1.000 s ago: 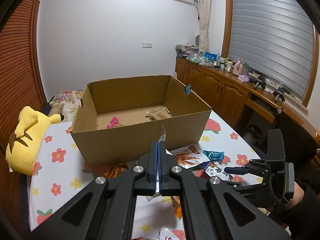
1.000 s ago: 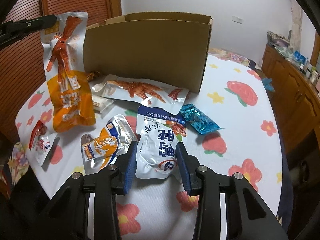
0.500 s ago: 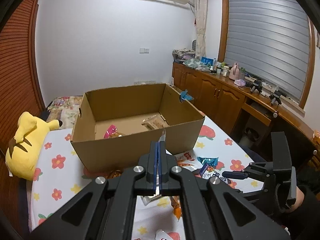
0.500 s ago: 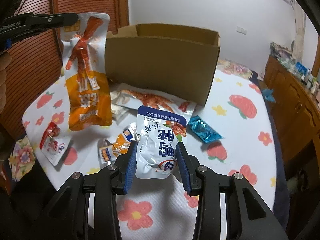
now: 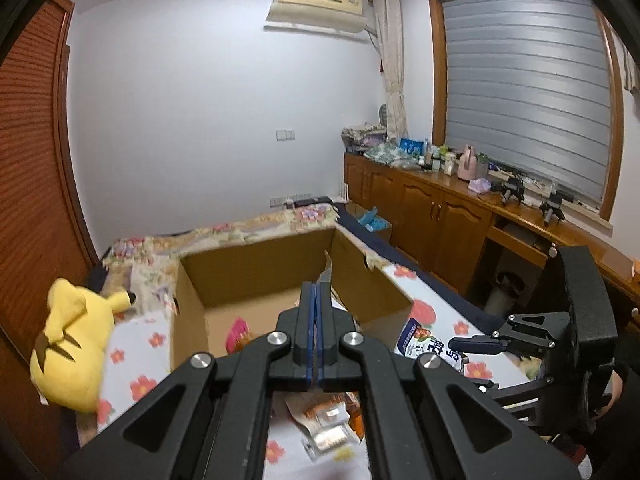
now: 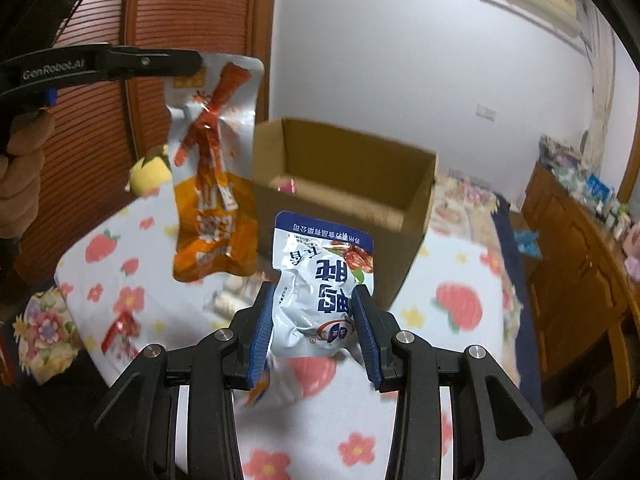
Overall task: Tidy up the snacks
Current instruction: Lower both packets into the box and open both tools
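Snacks partly sorted: brown cardboard box has a pink packet. My left gripper pinches an orange-silver pouch, right gripper squeezes a white-blue pouch, both above the floral table; more loose.

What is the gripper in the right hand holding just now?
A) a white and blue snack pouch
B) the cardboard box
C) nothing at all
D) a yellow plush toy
A: in the right wrist view the right gripper has its blue pads pressed on both sides of the white and blue snack pouch, which hangs clear of the flowered tablecloth, in front of the cardboard box.
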Available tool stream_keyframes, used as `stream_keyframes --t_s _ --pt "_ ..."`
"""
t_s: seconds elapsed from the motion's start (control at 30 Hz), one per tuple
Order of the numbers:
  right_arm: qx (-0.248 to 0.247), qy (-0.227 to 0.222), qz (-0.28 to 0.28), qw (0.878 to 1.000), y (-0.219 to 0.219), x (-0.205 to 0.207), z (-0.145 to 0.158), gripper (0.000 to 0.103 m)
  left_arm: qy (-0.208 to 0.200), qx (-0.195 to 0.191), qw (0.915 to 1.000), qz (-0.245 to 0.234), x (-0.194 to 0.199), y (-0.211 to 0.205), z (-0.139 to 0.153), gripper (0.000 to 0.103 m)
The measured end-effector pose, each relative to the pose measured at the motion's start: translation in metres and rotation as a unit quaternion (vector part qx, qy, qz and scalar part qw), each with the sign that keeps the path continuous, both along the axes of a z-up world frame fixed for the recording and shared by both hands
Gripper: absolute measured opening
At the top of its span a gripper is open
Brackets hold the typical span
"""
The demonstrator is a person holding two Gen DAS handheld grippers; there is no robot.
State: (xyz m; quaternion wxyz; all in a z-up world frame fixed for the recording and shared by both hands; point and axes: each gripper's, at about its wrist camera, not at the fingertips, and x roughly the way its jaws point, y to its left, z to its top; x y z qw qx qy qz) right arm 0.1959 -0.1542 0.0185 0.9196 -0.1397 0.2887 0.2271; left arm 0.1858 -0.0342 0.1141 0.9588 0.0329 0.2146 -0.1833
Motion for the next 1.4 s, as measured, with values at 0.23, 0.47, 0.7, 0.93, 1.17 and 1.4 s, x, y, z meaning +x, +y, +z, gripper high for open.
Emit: stream_keyframes --t_s 0.23,0.47,0.7,0.93,1.17,1.4 --pt "0.01 -0.022 0.014 1.0 0.008 0.036 0.032 0.039 -0.023 0.004 0.9996 0.013 0.028 0.01 0.03 0.0" --pt "0.012 -0.014 0.026 0.999 0.018 0.082 0.036 0.039 -0.019 0.008 0.9994 0.027 0.063 0.017 0.022 0.0" --pt "0.0 0.026 0.024 0.999 0.026 0.13 0.009 0.039 -0.006 0.011 0.9989 0.044 0.095 0.025 -0.002 0.0" --pt "-0.006 0.061 0.022 0.998 0.027 0.156 -0.013 0.039 -0.002 0.008 0.9987 0.05 0.116 0.03 -0.007 0.0" --pt "0.008 0.075 0.014 0.997 0.023 0.163 -0.02 0.049 -0.003 0.013 0.9989 0.046 0.127 0.026 -0.008 0.0" --pt "0.016 0.072 0.011 0.997 0.016 0.155 -0.017 0.05 0.015 0.016 0.9987 0.046 0.141 0.021 -0.027 0.0"
